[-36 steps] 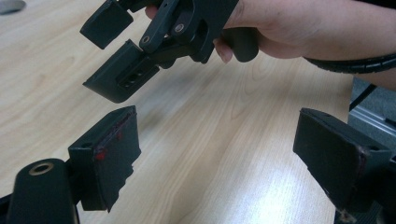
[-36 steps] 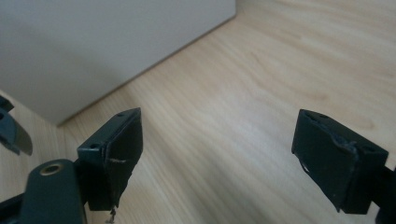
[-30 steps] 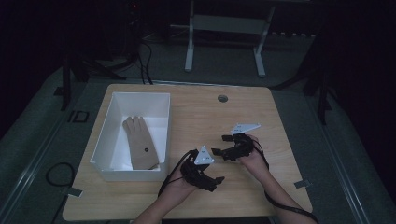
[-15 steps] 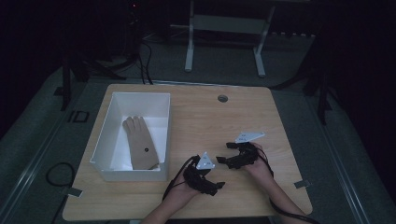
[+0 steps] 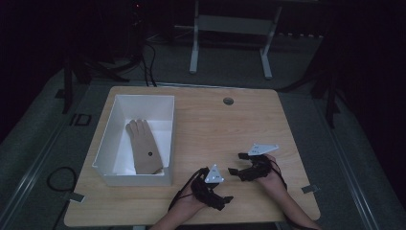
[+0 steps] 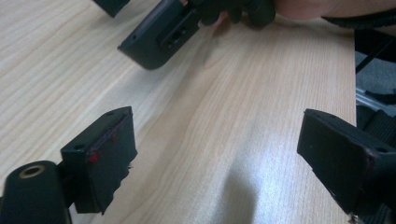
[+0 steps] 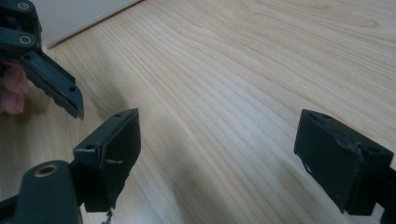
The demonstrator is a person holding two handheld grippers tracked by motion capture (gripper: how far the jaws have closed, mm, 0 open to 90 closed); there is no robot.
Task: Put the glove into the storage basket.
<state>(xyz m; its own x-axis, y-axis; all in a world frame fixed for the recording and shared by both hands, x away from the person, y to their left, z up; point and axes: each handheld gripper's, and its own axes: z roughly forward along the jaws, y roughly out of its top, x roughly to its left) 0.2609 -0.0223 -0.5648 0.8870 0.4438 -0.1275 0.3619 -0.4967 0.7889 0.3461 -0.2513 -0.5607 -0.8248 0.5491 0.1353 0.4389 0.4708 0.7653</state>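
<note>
Looking down from the high view, we see our left gripper (image 5: 225, 199) and right gripper (image 5: 235, 164) low over the table (image 5: 230, 129) near its front edge, while the tan glove (image 5: 143, 146) lies in the white box (image 5: 167, 139) at the left edge. In the left gripper view, our jaws stand wide apart, empty over bare wood. In the right gripper view, ours gape equally wide, gripping nothing.

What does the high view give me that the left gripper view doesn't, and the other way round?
High view alone: the white box with the brown glove lying flat inside, at the table's left. Left gripper view alone: a close look at the left gripper, jaws wide apart with bare wood between them. Both: the wooden table and the right gripper, also empty.
</note>
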